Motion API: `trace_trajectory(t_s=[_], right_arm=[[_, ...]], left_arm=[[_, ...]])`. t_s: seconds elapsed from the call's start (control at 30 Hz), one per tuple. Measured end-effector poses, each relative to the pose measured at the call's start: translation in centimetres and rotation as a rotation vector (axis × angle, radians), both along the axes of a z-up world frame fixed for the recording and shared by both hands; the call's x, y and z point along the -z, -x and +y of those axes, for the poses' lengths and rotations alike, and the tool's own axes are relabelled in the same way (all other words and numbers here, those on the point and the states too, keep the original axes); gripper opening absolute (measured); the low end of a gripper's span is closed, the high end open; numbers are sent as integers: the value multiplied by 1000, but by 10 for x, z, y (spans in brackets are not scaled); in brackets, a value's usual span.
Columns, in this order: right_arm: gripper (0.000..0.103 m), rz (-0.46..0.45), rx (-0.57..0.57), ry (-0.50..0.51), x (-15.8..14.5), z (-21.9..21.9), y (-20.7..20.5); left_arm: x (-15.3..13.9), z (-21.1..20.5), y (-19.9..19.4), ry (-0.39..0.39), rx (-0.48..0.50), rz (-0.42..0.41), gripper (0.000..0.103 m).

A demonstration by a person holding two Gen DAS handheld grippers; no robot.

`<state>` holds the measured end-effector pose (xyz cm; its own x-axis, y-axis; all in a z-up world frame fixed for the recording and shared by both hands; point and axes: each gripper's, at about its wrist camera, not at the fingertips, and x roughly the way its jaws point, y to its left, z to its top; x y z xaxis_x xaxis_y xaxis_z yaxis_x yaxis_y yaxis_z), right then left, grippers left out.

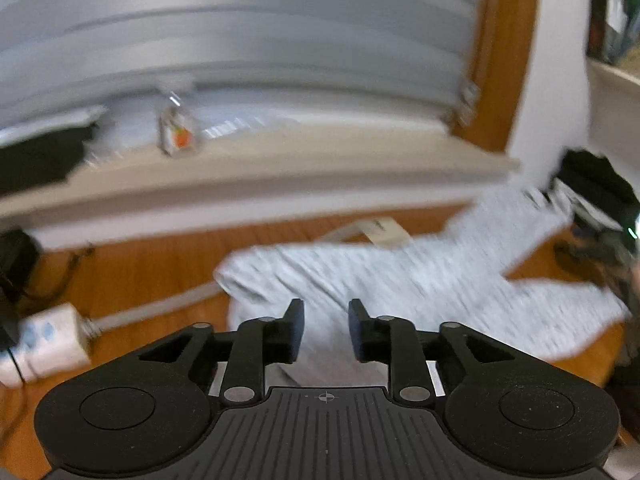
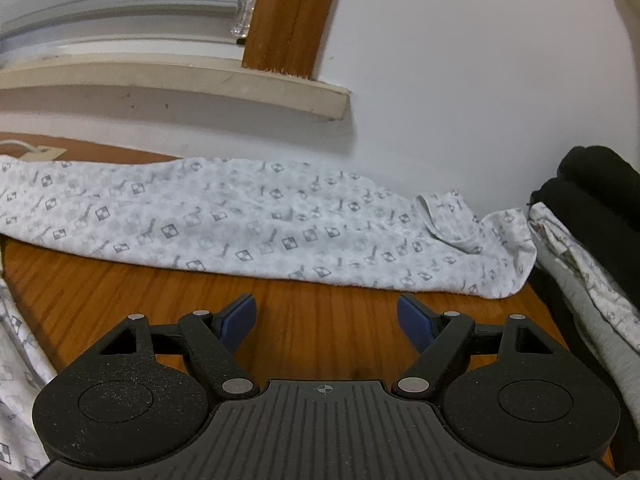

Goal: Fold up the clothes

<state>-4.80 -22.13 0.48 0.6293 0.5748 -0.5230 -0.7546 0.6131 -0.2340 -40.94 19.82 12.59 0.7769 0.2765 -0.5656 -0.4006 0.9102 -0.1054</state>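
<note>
Right gripper [image 2: 326,320]: jaws wide apart, nothing between them, over bare wooden surface [image 2: 280,292].
Left gripper [image 1: 326,330]: jaws narrowly parted, empty, directly above the patterned garment [image 2: 248,220].
Patterned garment: lies flat on the surface just beyond the right gripper, long axis running left to right across its line of reach, far edge against the white wall [image 2: 460,60]. The left gripper is judged nearer to it.
Folded clothes pile [image 2: 588,240]: right of the garment's end, touching it.
Window sill [image 2: 200,80]: beyond the garment.
Views: the right wrist shows the print and hem sharply; the left wrist is blurred but shows a power strip [image 1: 44,340] left of the garment.
</note>
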Motion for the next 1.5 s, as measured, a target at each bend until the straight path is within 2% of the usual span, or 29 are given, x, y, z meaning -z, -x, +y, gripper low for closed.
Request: trace_trajectory(t_s=[0.07,0.2,0.37,0.47,0.5,0.53,0.57,0.6,0.63,0.67,0.73,0.83,0.87,0.93,1.0,1.03,1.07,1.17,1.23,1.37,1.5], right_arm=[[77,-8,1,5,0,1,1],[77,-14,1,5,0,2,3],[77,-12,-1,1,0,2,3],[77,-14,-1,-3,-1,1,3],[77,-16,-2,-5,-1,1,4],[77,-17,-3,-6,-1,1,4],[77,-18,-5,-6,-1,1,5],[77,-19,-8,-6,-1,1,5],[77,-19,-11,-4,-1,2,5],[77,-18,-13,-3,-1,2,5],[77,-17,-18,-1,0,3,6],[77,-19,-16,-13,-1,2,6],[77,-18,-15,-18,-1,1,6],[77,-19,-12,-26,-2,-2,5],[77,-21,-13,-28,-2,-3,4],[77,-22,-14,-26,-2,-3,3],[77,-23,-15,-23,-2,-3,3],[77,-25,-24,-9,-1,-2,3],[77,-28,-27,-6,0,-2,3],[77,-31,-23,-22,-1,-4,3],[78,-31,-25,-13,0,-3,3]], left_arm=[[-3,15,-9,-18,-37,-3,45],[4,49,-42,-16,-97,18,60],[37,89,-85,62,-156,115,62],[54,96,-98,78,-167,170,61],[57,96,-100,77,-163,178,60],[59,96,-101,68,-160,175,48],[59,94,-101,55,-152,170,24],[58,91,-99,37,-141,164,10],[55,88,-97,15,-133,154,5],[49,82,-95,-37,-130,125,5],[22,65,-85,-230,-141,-15,5],[-15,54,-79,-387,-208,-173,5],[-22,50,-83,-443,-210,-180,6],[-26,44,-98,-521,-202,-134,9],[-20,45,-112,-513,-171,-70,18],[-15,46,-116,-505,-169,-43,28],[-10,48,-117,-491,-186,-34,37],[2,55,-112,-438,-241,-22,54],[7,61,-100,-380,-249,-28,54],[18,64,-67,-253,-215,-22,61],[35,59,-30,-224,-199,17,63]])
